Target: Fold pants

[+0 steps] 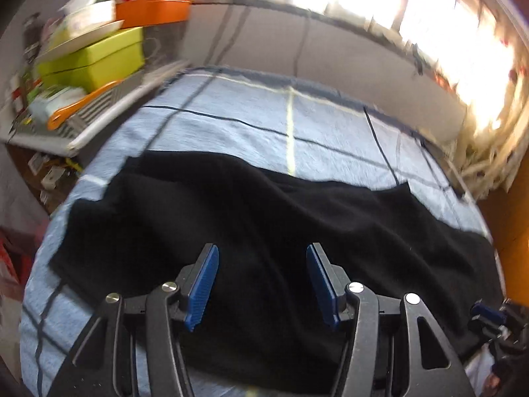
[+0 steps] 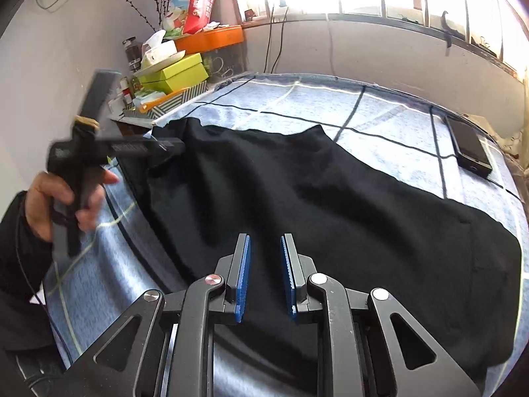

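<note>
Soft black pants (image 2: pixel 330 198) spread rumpled across fuzzy blue plaid blanket (image 1: pixel 231 106), reaching its near edge; left gripper (image 1: pixel 262 281) gaping wide, right gripper (image 2: pixel 265 271) parted, both empty above fabric

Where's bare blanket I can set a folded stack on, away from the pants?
Bare plaid blanket lies between the black pants and the wall, left of the phone. A narrower strip runs left of the pants. The side shelf with the green box is crowded.
</note>
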